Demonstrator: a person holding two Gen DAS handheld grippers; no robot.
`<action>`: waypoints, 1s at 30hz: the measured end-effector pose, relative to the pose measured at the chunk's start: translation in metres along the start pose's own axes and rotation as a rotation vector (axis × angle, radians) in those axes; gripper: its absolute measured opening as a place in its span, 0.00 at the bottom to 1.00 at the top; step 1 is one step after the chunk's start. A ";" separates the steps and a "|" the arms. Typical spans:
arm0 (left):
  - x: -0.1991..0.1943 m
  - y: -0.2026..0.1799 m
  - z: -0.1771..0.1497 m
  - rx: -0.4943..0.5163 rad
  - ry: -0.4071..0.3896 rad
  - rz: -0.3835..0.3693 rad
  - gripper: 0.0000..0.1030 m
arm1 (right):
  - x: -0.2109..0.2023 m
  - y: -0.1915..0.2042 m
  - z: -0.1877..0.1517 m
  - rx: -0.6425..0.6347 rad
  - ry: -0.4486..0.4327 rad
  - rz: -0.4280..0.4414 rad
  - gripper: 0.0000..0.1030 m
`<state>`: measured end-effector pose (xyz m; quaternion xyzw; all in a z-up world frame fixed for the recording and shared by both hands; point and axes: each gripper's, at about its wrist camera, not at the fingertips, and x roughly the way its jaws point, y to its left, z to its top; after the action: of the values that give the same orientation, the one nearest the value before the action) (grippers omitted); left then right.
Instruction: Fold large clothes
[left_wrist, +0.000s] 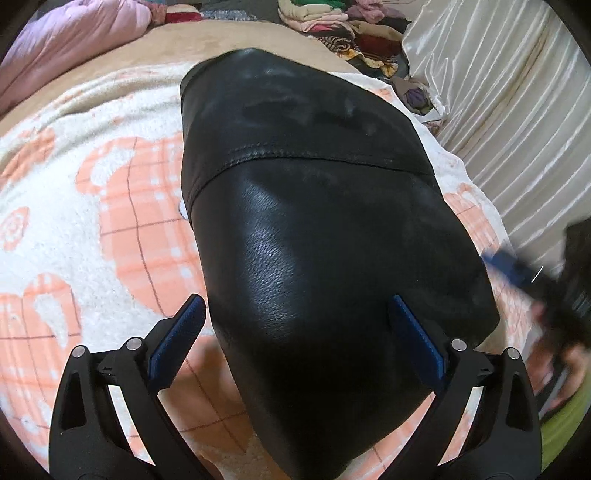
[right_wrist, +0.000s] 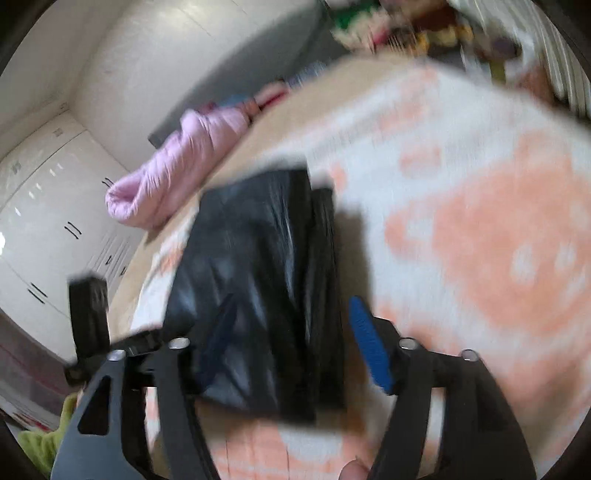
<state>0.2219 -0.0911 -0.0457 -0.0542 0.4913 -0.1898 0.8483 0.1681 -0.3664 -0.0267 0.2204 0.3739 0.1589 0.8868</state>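
Note:
A black leather garment (left_wrist: 314, 206), folded into a thick pad with a stitched seam across it, lies on a white and orange patterned blanket (left_wrist: 92, 206) on the bed. My left gripper (left_wrist: 297, 301) hovers over its near end, open wide, with blue pads (left_wrist: 417, 339) on either side and not pressing on it. In the blurred right wrist view the same garment (right_wrist: 258, 280) lies below my right gripper (right_wrist: 291, 308), which is open with its blue pad (right_wrist: 369, 347) clear of the leather. The right gripper (left_wrist: 517, 269) also shows as a blur at the right edge of the left wrist view.
A pink quilt (left_wrist: 66, 40) lies at the bed's far left and a pile of folded clothes (left_wrist: 332, 26) at the far end. A white pleated curtain (left_wrist: 517, 110) hangs along the right. White wardrobe doors (right_wrist: 48, 221) stand beyond the bed. Green cloth (right_wrist: 40, 446) sits near me.

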 end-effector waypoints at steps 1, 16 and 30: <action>0.000 -0.001 0.001 0.002 0.000 0.003 0.89 | 0.001 0.005 0.012 -0.023 -0.013 -0.024 0.70; -0.006 -0.006 -0.007 0.019 -0.020 0.031 0.89 | 0.117 0.032 0.087 -0.125 0.149 -0.233 0.67; -0.008 -0.011 -0.012 0.033 -0.041 0.019 0.91 | 0.082 0.047 0.090 -0.287 0.050 -0.100 0.08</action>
<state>0.2050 -0.0965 -0.0421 -0.0397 0.4710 -0.1886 0.8608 0.2839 -0.3139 0.0051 0.0683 0.3799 0.1717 0.9064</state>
